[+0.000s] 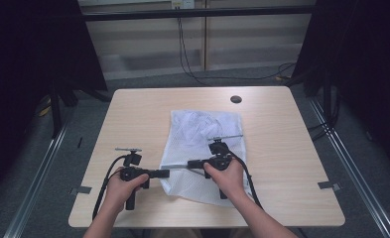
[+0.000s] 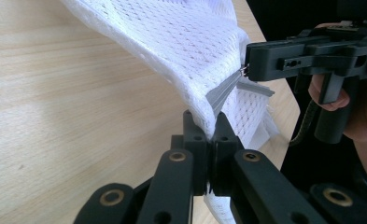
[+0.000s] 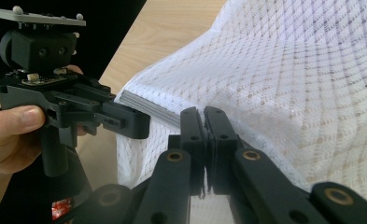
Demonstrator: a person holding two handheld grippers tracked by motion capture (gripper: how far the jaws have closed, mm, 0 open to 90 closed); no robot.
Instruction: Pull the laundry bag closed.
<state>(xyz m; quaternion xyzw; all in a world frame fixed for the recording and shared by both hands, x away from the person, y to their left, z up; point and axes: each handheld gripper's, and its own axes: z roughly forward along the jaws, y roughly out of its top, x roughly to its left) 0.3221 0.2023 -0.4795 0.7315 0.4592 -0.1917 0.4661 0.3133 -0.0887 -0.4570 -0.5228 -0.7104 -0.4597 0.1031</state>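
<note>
White mesh bag point(image 1: 202, 144) on table point(image 1: 133, 114), left hand-held gripper point(image 1: 166, 173) and right hand-held gripper point(image 1: 190, 163) both clamped on its grey zipper edge point(image 2: 223, 91).

The desk point(image 1: 133, 114) lies bare to the left and right of the white mesh bag point(image 1: 202, 134), leaving wide passage there. At the far edge a small dark round cap point(image 1: 236, 99) (flush, hardly a hindrance) sits apart from the bag; black frame posts flank both sides.

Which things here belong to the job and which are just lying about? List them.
In the job:
white mesh bag
grey zip strip
left gripper, shut on the bag's edge
right gripper, shut at the zip

Lying about:
dark round grommet
floor cables
</note>
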